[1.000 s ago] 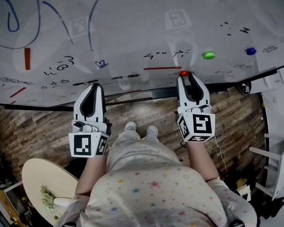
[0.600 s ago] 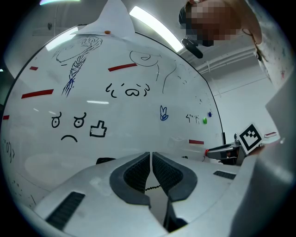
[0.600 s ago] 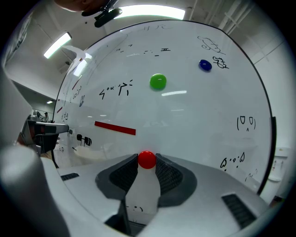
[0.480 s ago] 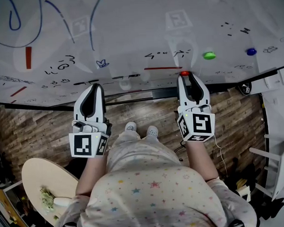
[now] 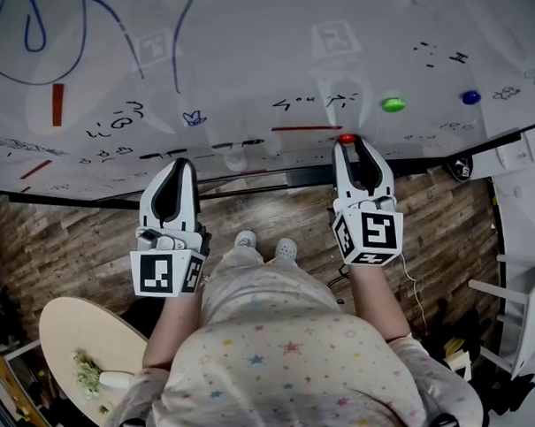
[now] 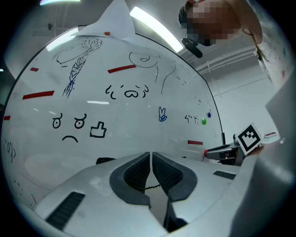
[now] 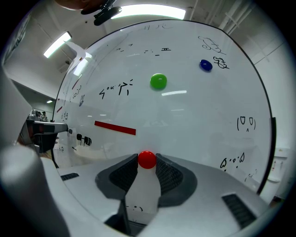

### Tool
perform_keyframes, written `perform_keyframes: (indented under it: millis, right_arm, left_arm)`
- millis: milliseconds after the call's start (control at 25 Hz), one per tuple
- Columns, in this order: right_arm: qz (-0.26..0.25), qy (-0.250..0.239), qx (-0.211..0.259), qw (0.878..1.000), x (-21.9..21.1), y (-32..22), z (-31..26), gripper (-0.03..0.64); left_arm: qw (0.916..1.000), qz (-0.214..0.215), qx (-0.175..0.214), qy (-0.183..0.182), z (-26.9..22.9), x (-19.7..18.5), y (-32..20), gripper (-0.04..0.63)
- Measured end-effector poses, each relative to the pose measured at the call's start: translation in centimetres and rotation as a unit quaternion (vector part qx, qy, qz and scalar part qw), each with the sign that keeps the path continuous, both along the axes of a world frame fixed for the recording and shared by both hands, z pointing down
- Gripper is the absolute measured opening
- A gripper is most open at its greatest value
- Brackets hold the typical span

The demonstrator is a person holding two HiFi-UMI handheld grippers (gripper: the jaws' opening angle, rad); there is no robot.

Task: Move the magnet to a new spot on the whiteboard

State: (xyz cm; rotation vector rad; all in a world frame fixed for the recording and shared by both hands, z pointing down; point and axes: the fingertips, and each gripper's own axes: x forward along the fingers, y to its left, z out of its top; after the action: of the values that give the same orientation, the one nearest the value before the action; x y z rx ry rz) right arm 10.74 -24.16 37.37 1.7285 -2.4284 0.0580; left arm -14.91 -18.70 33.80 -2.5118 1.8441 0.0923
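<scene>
As own view alone shows, right tongs (image 7: 147, 156) pinch magnet (image 7: 147, 160)

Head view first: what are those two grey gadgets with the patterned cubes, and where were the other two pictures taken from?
There is no robot here. A person stands at a whiteboard with a hand-held tool in each hand. Each tool ends in two jaws that pinch, and the patterned cube is part of the tool. The head view comes from a camera on the person's head, looking down. The other two come from a camera riding on each tool, looking along its jaws. The left gripper has its jaws together with nothing between them. The right gripper has its jaws closed on a red magnet. On the board are a green magnet, a blue magnet, a red strip and pen doodles.
</scene>
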Motion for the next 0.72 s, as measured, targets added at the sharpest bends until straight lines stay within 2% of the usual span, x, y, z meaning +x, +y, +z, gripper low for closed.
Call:
perform_keyframes:
  millis: [720]
  right_arm:
    - [0.001,0.012,-0.005,1.000,-0.32,0.17,0.24,0.128]
  left_arm:
    - [1.0000,0.003,0.006,0.005,-0.37,0.07,0.94,0.026]
